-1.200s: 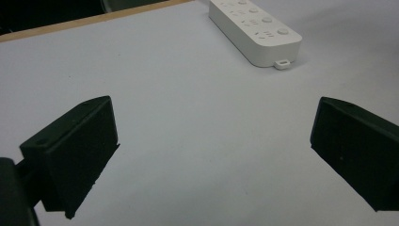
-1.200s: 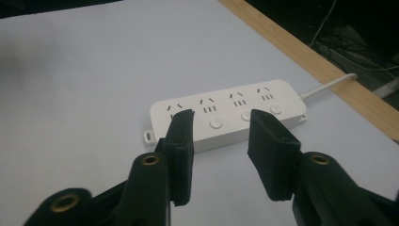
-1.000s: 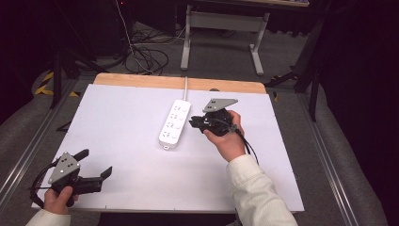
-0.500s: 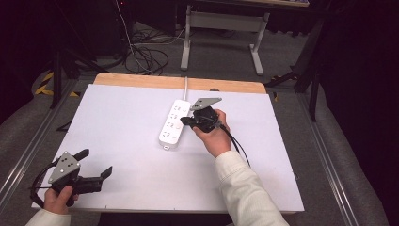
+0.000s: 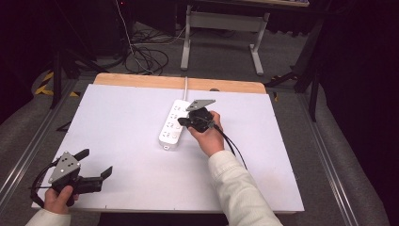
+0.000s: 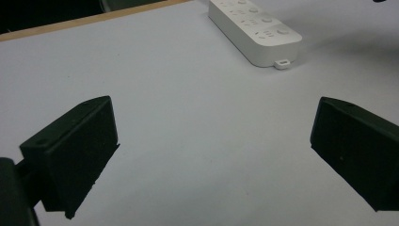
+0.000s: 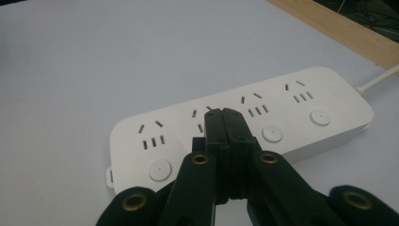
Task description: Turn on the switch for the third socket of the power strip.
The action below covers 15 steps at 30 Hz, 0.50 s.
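Closed jaws poised over the strip's second socket group

High view: you are holding the right gripper (image 5: pixel 187 121) over the white plastic four-socket power strip (image 5: pixel 172 125), which is lying mid-table on the white tabletop (image 5: pixel 117 122) with its long axis running away from you toward the wooden far edge (image 5: pixel 141 81) and its cord leaving there; your left gripper (image 5: pixel 94 165) is sitting well apart at the near left corner, so the right hand is the nearer one. Left gripper view: its jaws are standing wide apart with nothing between them, the strip lying ahead and to the right. Right gripper view: your jaws are pressed together, gripping nothing, tips pointing down at the second socket group from the strip's free end, just beside its round button (image 7: pixel 272 133); whether they are touching is unclear.
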Each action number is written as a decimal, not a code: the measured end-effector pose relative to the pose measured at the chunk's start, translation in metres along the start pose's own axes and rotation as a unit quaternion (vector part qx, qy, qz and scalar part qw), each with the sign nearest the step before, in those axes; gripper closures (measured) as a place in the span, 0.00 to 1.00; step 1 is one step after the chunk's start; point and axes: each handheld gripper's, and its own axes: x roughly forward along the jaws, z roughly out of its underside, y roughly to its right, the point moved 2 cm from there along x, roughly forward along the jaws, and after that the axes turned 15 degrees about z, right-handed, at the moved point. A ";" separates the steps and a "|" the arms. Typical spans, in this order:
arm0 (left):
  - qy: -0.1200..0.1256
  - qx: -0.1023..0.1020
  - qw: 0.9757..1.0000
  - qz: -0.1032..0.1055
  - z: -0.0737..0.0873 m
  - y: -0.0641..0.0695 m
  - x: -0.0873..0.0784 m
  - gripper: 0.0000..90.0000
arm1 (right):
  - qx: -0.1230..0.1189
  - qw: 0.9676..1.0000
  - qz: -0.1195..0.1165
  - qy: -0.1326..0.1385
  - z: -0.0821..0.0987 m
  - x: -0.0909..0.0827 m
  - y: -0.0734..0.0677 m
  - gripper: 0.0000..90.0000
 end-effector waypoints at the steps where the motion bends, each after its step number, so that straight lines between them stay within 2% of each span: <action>1: -0.001 0.003 1.000 -0.001 0.000 0.000 0.000 0.02 | -0.002 1.000 0.002 -0.002 0.002 0.003 0.000 1.00; 7: -0.001 0.002 1.000 -0.001 0.000 0.000 0.000 0.02 | -0.007 1.000 -0.005 -0.001 0.004 0.012 -0.002 1.00; 15: -0.002 0.002 1.000 0.000 0.000 -0.001 0.001 0.02 | -0.001 1.000 -0.002 -0.016 0.008 0.020 -0.005 1.00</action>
